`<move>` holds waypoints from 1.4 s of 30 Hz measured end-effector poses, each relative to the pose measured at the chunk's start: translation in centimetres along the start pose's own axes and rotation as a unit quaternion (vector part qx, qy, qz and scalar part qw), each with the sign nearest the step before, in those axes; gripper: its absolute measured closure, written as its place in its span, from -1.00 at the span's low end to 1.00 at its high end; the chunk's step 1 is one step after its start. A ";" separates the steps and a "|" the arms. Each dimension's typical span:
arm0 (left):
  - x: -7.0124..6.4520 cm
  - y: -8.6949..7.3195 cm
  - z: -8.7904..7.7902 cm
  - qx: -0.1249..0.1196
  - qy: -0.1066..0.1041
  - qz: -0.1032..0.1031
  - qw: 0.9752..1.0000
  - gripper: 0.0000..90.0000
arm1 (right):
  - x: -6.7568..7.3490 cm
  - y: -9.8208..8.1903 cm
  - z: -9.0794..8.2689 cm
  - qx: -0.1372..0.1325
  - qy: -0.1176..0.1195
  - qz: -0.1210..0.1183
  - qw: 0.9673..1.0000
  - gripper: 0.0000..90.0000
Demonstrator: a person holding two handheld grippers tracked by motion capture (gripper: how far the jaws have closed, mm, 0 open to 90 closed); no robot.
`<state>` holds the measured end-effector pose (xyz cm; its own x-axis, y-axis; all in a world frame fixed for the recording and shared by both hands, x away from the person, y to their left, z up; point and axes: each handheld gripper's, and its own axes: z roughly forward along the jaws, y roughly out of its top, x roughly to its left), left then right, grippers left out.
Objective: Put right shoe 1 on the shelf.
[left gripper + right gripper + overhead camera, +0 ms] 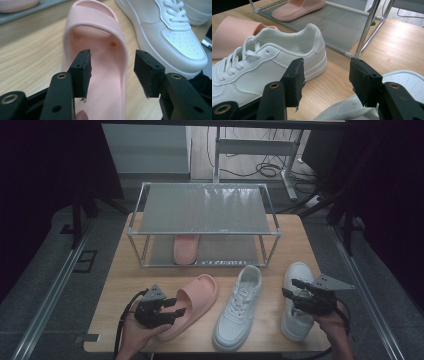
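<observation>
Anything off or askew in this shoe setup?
The pink slides are split: one pink foam slide sits on the metal rack's lower shelf; its mate lies angled on the wooden table. Both white sneakers also unshelved.

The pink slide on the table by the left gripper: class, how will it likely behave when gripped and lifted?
The pink slide looks like one-piece moulded foam, so probably light. Its thin side wall may flex between the open left gripper. Its flat sole should not roll.

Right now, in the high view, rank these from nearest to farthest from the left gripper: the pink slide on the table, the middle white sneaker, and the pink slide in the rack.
1. Pink slide on the table, beside left gripper.
2. Middle white sneaker, to its right.
3. Pink slide in the rack, on the lower shelf.
</observation>
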<state>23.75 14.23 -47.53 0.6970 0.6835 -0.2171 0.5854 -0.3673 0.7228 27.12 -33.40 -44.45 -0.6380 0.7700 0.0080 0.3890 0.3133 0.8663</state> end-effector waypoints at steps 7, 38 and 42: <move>-1.5 0.0 1.3 0.017 -0.014 0.015 1.000 0.12 | -0.1 -0.1 -0.1 0.000 -0.002 0.001 1.000 0.03; -1.9 1.5 6.0 0.031 0.025 0.005 0.999 0.39 | 0.2 0.0 0.0 0.002 0.002 -0.003 1.000 0.03; -2.1 1.8 7.1 0.036 0.031 0.010 0.999 0.66 | 0.0 -0.1 0.0 0.003 0.001 0.001 1.000 0.03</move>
<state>26.29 7.67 -50.47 0.6825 0.7130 -0.1606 0.6019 -0.4236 0.6770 27.09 -33.45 -44.55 -0.6381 0.7699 0.0104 0.3938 0.3147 0.8636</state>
